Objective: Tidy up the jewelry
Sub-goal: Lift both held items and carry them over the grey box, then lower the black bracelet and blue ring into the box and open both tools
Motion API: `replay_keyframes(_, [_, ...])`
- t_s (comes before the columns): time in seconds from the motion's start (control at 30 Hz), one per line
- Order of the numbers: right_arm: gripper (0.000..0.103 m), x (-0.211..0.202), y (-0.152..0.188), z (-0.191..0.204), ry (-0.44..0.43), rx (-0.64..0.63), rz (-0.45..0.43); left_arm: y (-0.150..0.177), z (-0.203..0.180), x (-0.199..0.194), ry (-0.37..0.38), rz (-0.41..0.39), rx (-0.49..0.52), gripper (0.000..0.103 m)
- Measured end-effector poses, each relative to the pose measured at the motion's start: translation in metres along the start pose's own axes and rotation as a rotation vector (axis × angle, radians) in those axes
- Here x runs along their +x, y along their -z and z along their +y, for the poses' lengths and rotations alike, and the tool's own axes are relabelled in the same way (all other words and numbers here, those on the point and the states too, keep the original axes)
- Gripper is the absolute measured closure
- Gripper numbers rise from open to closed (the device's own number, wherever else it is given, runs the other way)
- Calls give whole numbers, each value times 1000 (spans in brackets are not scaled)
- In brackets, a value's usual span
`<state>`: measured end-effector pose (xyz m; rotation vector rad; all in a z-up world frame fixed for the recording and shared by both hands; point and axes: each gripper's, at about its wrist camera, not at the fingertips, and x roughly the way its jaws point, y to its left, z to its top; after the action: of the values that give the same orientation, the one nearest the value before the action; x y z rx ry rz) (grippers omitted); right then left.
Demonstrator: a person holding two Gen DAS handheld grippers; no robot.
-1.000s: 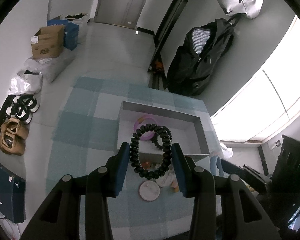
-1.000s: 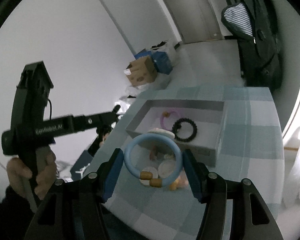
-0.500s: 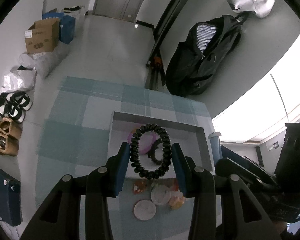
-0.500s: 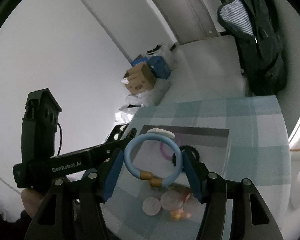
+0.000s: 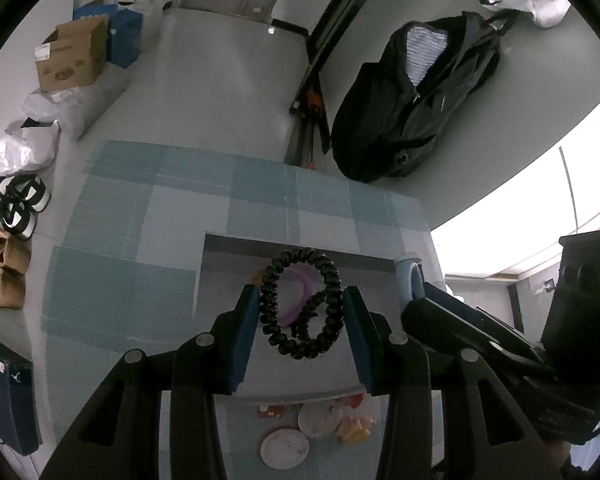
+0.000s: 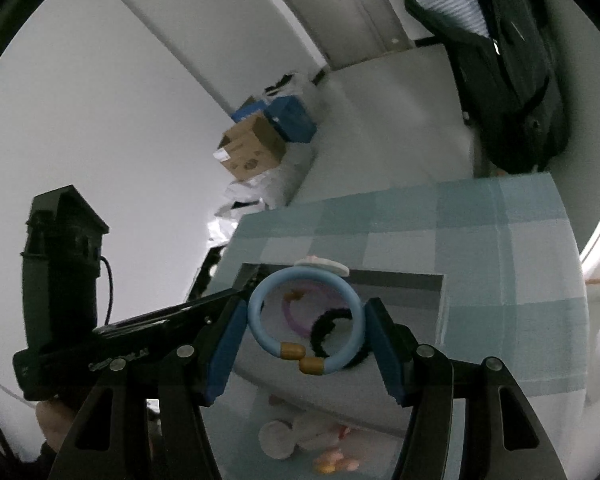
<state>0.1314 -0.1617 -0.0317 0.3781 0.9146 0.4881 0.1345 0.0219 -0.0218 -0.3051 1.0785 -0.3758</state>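
Note:
My left gripper (image 5: 302,310) is shut on a black beaded bracelet (image 5: 330,280) and holds it above the grey tray (image 5: 236,246). My right gripper (image 6: 306,326) is shut on a light blue bangle (image 6: 260,320) with gold beads, also above the tray (image 6: 400,284). A purple bracelet (image 6: 290,316) and a second black bracelet (image 6: 324,326) lie inside the tray. The bangle shows at the right in the left wrist view (image 5: 406,284).
The tray sits on a blue checked tablecloth (image 5: 120,280). Small white discs (image 5: 286,448) and pink and orange trinkets (image 5: 354,428) lie in front of the tray. The left gripper's body (image 6: 64,292) fills the left of the right wrist view.
Both grippers have moved forward over the tray with their bracelets. The trinkets in front of the tray have slid lower in both views.

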Motion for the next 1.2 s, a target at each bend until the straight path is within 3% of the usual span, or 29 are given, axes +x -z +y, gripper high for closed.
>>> replay_keyframes(0.33, [43, 9, 1, -16, 27, 65, 26, -3, 2, 10, 2, 35, -4, 66])
replay_keyframes(0.53, [43, 12, 1, -18, 24, 83, 39, -6, 9, 13, 63, 44, -53, 66])
replay_keyframes(0.73, [42, 9, 0, -19, 26, 98, 25, -5, 13, 16, 85, 78, -81, 56])
replay_keyframes(0.83, [34, 6, -1, -18, 28, 95, 6, -4, 15, 15, 103, 80, -91, 43])
replay_keyframes(1.2, [28, -17, 5, -15, 35, 65, -58, 7, 5, -10, 23, 7, -11, 41])
